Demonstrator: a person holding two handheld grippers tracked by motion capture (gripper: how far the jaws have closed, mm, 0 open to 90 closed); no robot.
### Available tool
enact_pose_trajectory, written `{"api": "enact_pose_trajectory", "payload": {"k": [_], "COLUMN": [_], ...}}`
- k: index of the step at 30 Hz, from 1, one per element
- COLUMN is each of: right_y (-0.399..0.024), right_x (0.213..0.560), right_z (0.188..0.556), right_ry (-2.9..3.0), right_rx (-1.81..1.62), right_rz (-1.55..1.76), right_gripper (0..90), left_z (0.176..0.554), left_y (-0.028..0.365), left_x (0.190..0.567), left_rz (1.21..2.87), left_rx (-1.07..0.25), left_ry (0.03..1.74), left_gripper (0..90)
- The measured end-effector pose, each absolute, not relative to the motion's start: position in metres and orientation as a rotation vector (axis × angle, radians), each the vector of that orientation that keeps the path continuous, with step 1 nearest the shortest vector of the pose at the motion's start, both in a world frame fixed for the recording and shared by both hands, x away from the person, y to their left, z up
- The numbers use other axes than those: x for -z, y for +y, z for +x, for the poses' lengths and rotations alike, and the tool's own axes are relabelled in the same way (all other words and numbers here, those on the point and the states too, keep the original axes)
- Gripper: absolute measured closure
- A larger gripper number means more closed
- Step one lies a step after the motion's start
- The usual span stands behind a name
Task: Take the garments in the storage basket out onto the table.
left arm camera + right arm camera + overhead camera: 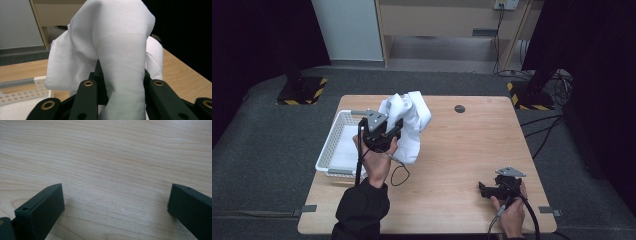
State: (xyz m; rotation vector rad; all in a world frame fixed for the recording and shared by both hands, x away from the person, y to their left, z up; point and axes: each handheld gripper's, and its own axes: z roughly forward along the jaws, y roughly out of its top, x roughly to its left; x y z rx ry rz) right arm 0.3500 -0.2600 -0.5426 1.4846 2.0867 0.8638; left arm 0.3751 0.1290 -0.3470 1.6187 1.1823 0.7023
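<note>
Right tool [490,190] rests open on the surface [452,165]; left tool [393,131] grips white cloth [409,122] beside the basket [337,131], probably mid-lift; next, lower it into the basket.

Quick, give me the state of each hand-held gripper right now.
Left hand-held gripper: closed on the white cloth, lifted beside the white basket.
Right hand-held gripper: open, holding nothing, over the bare wooden table.

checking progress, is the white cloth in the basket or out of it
Out: the white cloth hangs bunched from the shut left gripper, lifted beside the basket.
</note>
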Motion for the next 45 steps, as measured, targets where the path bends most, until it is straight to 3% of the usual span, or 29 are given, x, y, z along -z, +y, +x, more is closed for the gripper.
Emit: {"api": "enact_pose_trajectory", "payload": {"k": [45], "right_y": [-0.26], "right_x": [0.543], "right_z": [0.35], "right_ry": [2.086], "right_rx": [-0.865], "right_rz": [1.485], "right_gripper": [0.7], "left_z": [0.393], "left_y": [0.039], "left_x": [0.344], "left_rz": [1.736], "left_rx": [-0.589], "left_ry": [1.029], "left_gripper": [72.3]}}
